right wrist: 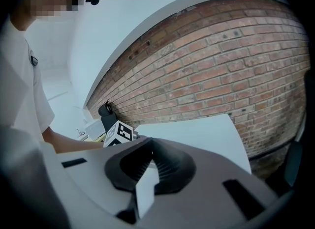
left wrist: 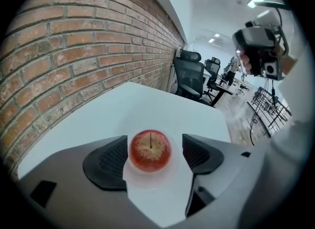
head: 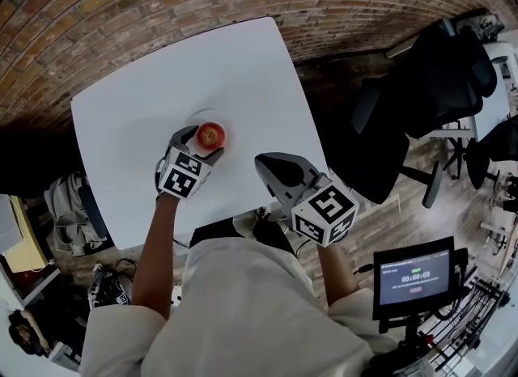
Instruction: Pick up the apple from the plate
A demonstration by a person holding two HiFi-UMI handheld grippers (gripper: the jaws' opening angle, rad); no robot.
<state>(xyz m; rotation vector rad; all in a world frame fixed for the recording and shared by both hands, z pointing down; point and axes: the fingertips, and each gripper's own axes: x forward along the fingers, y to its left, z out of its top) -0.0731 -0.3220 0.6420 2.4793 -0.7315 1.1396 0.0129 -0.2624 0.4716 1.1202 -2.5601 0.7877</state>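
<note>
L tongs (left wrist: pixel 152 150) wide, straddling apple (left wrist: pixel 150 149), no squeeze yet. Apple sits on plate (left wrist: pixel 147 183), worktop (head: pixel 243 68). Grip & lift left to do. R tongs (right wrist: pixel 150 166) closed, empty.

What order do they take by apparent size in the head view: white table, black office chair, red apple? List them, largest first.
1. White square table
2. Black mesh office chair, though it sits farther from the camera
3. Round red apple

The apple (left wrist: pixel 150 150) looks glossy, the table (left wrist: pixel 162 105) smooth and matt (wall (left wrist: pixel 74 51): rough brick).
</note>
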